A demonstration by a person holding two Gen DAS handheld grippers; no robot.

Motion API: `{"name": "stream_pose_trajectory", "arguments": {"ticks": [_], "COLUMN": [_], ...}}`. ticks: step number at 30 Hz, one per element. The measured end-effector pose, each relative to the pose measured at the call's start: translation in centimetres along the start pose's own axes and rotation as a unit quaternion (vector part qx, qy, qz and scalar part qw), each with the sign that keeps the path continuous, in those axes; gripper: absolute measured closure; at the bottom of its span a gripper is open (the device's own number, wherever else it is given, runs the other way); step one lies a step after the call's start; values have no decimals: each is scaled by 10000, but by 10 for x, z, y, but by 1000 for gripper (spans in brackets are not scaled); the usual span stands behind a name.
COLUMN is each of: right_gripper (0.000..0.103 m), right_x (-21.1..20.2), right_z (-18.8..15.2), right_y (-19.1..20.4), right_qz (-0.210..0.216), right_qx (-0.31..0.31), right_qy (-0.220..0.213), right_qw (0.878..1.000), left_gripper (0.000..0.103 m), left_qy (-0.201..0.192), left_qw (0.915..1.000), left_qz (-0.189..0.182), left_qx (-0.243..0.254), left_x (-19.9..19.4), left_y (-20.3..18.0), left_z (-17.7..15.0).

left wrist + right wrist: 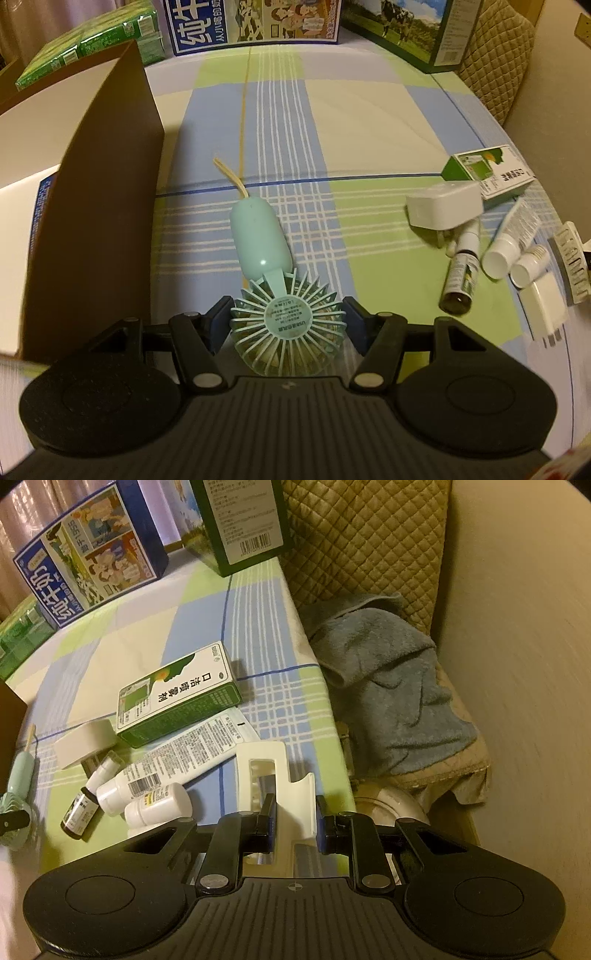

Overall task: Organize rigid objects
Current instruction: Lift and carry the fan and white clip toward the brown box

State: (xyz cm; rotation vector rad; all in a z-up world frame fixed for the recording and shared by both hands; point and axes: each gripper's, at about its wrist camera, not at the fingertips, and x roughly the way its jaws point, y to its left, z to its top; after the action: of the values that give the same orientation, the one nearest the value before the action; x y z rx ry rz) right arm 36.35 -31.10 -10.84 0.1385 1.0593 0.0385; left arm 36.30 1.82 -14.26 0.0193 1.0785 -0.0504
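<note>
A mint-green handheld fan (275, 280) lies on the checked tablecloth, its round grille between the fingers of my left gripper (288, 321), which is shut on the grille. It also shows in the right wrist view (16, 794). My right gripper (295, 821) is shut on a white plastic hair claw clip (275, 775) near the table's right edge. A pile of small items lies between them: a green-and-white spray box (177, 694), a white tube (184, 753), a white charger block (85, 742), a dark small bottle (83, 805) and a white pill bottle (159, 805).
An open cardboard box (92, 206) stands at the left. Large milk cartons (255, 22) and green packs (88, 44) line the far edge. A quilted chair with a blue towel (388, 686) stands just beyond the table's right edge. A white plug adapter (546, 310) lies near the right edge.
</note>
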Motion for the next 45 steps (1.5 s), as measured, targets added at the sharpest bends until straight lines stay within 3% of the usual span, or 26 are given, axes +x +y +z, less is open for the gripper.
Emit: {"name": "stream_pose_trajectory", "arguments": {"ticks": [9, 15, 26, 28, 37, 45], "right_gripper": [86, 86, 86, 86, 86, 86], "right_x": [-23, -26, -26, -27, -31, -36], "right_z": [-8, -18, -22, -23, -25, -24], "right_y": [9, 16, 19, 19, 20, 34], "right_qz": [188, 315, 344, 338, 353, 464], "right_qx": [-68, -120, -214, -211, -210, -349], "right_qy": [-99, -3, 20, 23, -11, -74], "right_qw": [9998, 9994, 9992, 9992, 9992, 9983], "left_gripper": [44, 43, 40, 44, 45, 46], "left_qy": [69, 238, 447, 448, 284, 76], "left_qw": [9998, 9994, 9952, 9954, 9987, 9993], "left_qz": [-178, -188, 137, 154, 114, -77], "left_qx": [38, -189, -859, -835, -408, -352], "left_x": [-17, -27, -12, -10, -26, -50], "left_y": [4, 19, 17, 16, 15, 13], "left_z": [-29, -53, -44, -42, -55, -60]}}
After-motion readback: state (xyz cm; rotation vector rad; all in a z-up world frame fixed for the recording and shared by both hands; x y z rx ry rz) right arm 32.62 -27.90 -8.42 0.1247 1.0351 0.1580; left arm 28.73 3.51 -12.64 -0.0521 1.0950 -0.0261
